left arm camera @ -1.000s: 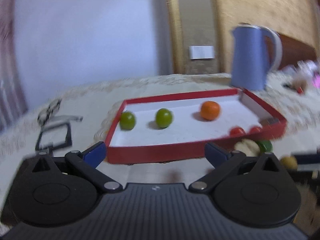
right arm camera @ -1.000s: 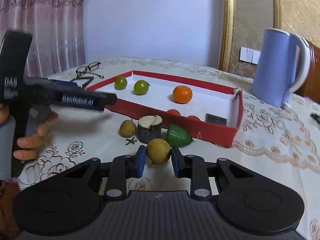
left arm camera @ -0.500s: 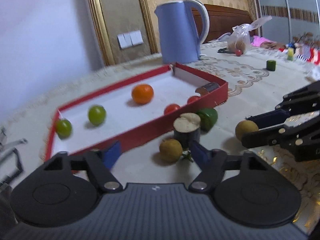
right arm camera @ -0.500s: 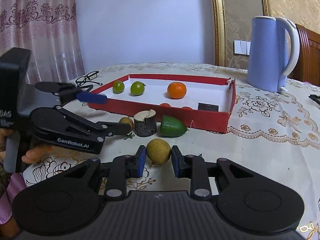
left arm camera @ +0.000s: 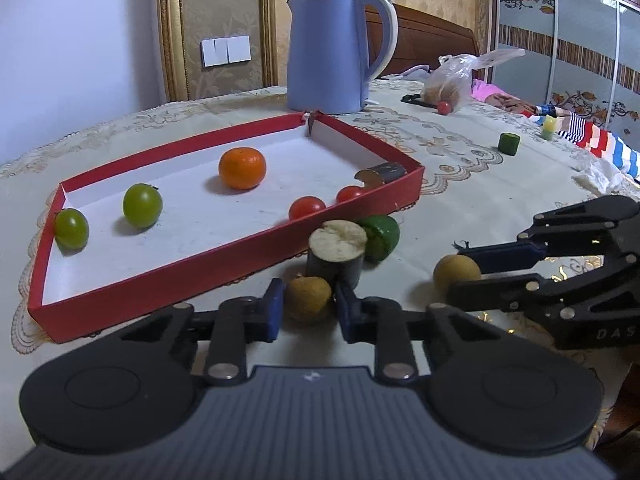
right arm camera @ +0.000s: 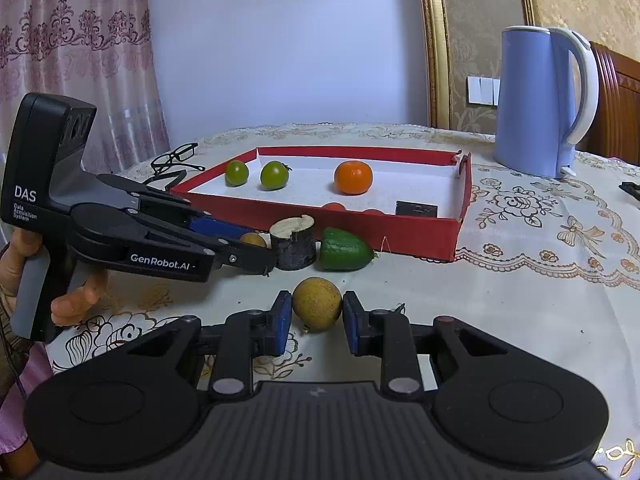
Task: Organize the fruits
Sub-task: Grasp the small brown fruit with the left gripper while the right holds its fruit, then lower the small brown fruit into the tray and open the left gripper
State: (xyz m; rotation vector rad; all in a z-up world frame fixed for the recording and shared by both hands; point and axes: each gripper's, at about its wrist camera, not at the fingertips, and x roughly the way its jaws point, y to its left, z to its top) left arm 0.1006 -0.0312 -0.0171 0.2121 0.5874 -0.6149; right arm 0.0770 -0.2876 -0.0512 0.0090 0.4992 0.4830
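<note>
Left wrist view: left gripper has just closed its jaws onto a brown fruit on the table, blue pads pressing both sides; the fruit sits just in front of the red tray, touching a cut stump. A green fruit lies beside the stump against the tray wall. Right gripper enters from the right edge, clamped on a second brown fruit. Inside the tray: two green tomatoes at the left end, an orange mid-tray, two red tomatoes by the near wall. Kettle stands behind the tray's far corner.

Right wrist view: right gripper holds its fruit narrow between the pads; a hand grips the left tool. Glasses lie by the tray's left end.
</note>
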